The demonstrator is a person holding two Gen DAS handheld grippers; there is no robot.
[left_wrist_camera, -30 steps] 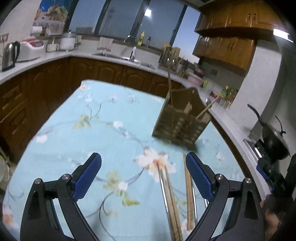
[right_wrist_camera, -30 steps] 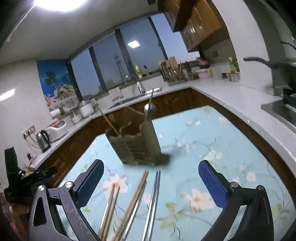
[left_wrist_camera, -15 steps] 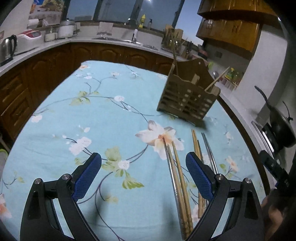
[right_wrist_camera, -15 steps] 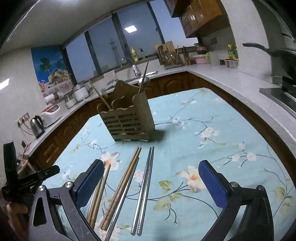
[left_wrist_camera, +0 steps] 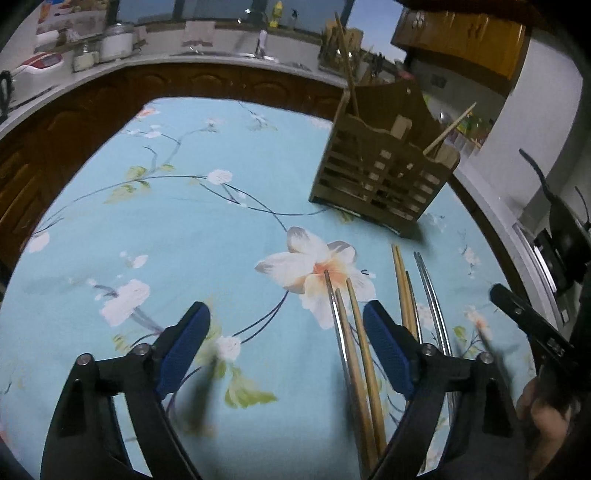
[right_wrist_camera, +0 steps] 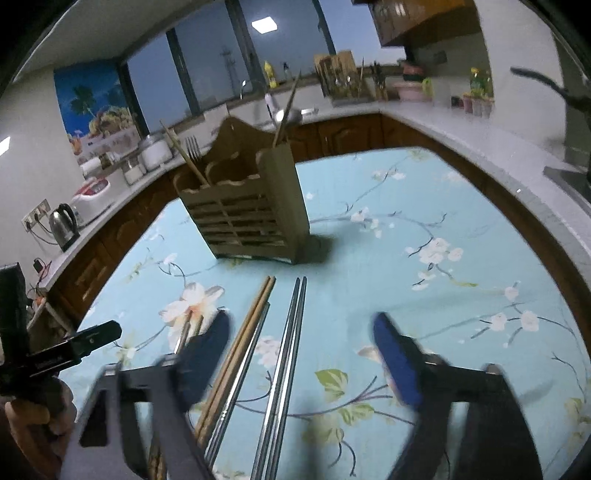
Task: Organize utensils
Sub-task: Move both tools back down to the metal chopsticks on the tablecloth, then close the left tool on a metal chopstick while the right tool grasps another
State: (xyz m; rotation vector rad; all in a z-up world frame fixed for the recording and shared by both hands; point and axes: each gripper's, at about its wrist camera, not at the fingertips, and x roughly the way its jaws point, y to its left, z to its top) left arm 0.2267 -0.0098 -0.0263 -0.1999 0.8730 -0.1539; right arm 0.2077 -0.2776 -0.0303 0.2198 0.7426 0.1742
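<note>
Dim, bluish fisheye views (edges bowed and vignetted), a ceiling light (right_wrist_camera: 265, 25) glaring, near fingers (right_wrist_camera: 394, 363) motion-blurred.

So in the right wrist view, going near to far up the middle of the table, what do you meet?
Right gripper, jaws closing with nothing pressed between them → metal chopsticks → wooden utensil holder → back counter with the sink faucet.

The right gripper (right_wrist_camera: 301, 350) is smeared by motion blur, its fingers' outlines soft. The chopsticks (left_wrist_camera: 360, 354) run under the left gripper's (left_wrist_camera: 284, 350) frame, their near ends cut off at the bottom edge.
</note>
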